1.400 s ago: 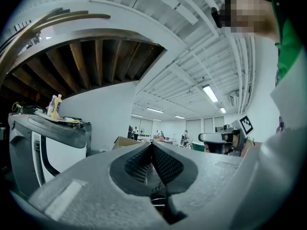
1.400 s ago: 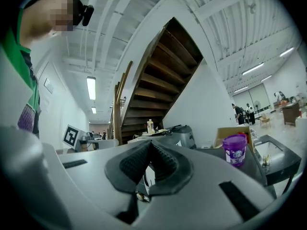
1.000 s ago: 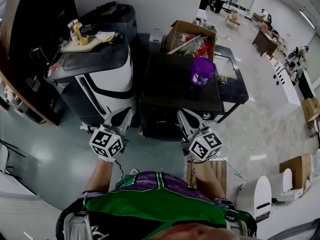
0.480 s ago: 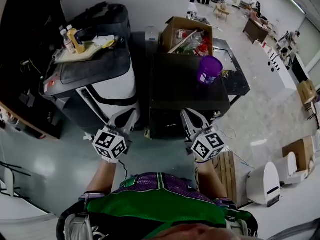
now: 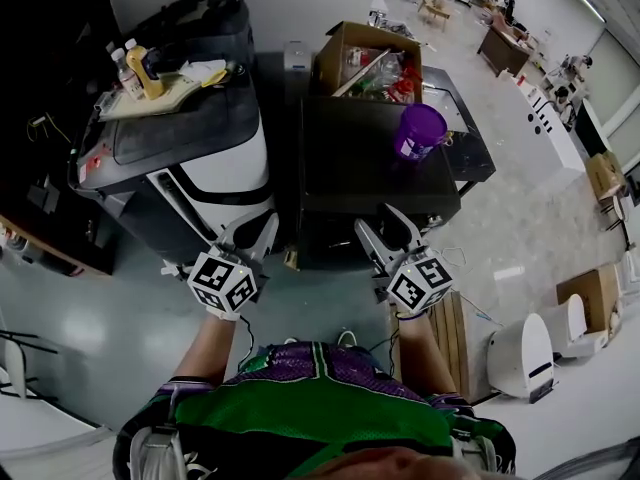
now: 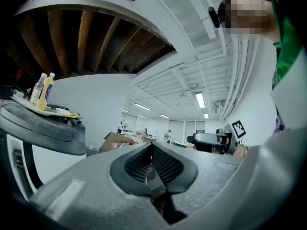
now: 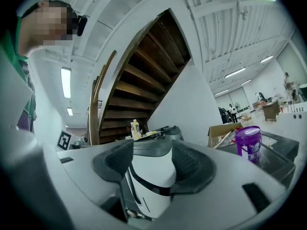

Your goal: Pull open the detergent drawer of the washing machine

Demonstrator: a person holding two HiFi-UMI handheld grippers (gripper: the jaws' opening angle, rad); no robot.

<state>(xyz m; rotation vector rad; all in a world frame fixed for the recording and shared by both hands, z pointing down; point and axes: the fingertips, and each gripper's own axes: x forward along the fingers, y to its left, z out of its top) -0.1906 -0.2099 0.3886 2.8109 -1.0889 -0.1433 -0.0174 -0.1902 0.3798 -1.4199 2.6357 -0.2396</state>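
The left gripper (image 6: 151, 150) has its ribbed pads pressed together, with nothing between them. The right gripper (image 7: 152, 150) has just been opening: its pads stand apart and bare, and a white and grey machine (image 7: 151, 176) shows beyond the gap. In the head view both grippers sit just before the front edge of a dark machine (image 5: 370, 163). I cannot pick out the detergent drawer on either machine. The only clear print is the square black-and-white markers on the gripper cubes. The white label on the purple tub (image 5: 418, 131) atop the dark machine is too small to read. Open glossy floor (image 5: 90, 308) lies to the left, and a slatted wooden crate (image 5: 455, 333) stands close on the right
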